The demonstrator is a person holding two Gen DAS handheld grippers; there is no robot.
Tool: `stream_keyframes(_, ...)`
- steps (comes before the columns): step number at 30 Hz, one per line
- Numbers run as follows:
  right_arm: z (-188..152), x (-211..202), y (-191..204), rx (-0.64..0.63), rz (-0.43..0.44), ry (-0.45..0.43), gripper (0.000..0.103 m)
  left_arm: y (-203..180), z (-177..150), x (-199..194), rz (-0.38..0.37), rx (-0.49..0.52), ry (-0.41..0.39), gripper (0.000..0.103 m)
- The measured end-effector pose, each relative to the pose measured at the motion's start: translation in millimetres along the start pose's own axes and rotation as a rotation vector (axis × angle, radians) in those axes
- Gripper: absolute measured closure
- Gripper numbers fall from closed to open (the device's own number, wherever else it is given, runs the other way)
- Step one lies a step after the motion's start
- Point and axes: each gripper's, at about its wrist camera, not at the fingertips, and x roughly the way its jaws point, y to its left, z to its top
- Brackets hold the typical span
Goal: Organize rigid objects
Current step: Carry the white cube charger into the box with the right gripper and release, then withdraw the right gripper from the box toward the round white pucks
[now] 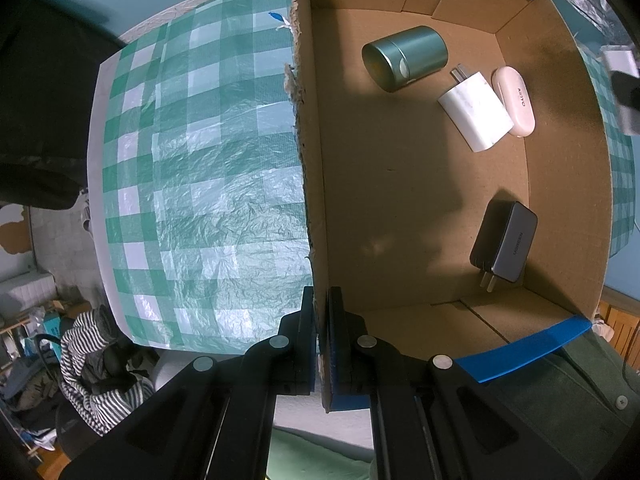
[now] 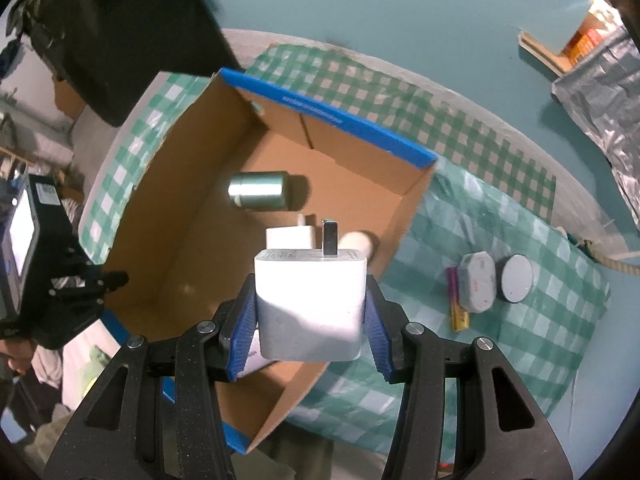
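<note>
My left gripper point(image 1: 321, 294) is shut on the left wall of an open cardboard box point(image 1: 400, 200) with blue edges. Inside the box lie a green tin point(image 1: 404, 58), a white charger point(image 1: 476, 116), a pale oval case point(image 1: 514, 100) and a grey charger point(image 1: 506, 242). My right gripper point(image 2: 310, 320) is shut on a second white charger point(image 2: 310, 304), prongs pointing away, held above the box point(image 2: 332, 120) near its right wall. The green tin point(image 2: 258, 190) shows beyond it.
On the green checked cloth point(image 2: 500, 208) right of the box lie a grey octagonal tin point(image 2: 476, 282), a grey round disc point(image 2: 517, 278) and a thin yellow and purple stick point(image 2: 458, 312). A silver foil bag point(image 2: 600, 80) sits at the far right.
</note>
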Motion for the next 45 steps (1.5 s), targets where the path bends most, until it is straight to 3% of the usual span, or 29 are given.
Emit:
stream_keyframes(12,-0.7,34.6,19.9,-0.059,-0.015,0.072,0.054,0.5,-0.3,0.6,-0.002,-0.001,-0.001,0.098)
stream_keyframes(29,-8.8,44.1,16.1,-0.049,-0.044,0.106,0.054,1.8,-1.5,1.4,0.0,0.001,0.0,0.098)
stream_keyframes(40,-14.2,26.0,0.7,0.012,-0.028,0.063,0.054,0.7,-2.0,1.5,0.007,0.007,0.001,0.098)
stream_keyframes(45,-16.9,14.8,-9.0,0.041,-0.028,0.04,0.044,-0.4,-1.3,0.4,0.01,0.01,0.001,0.098)
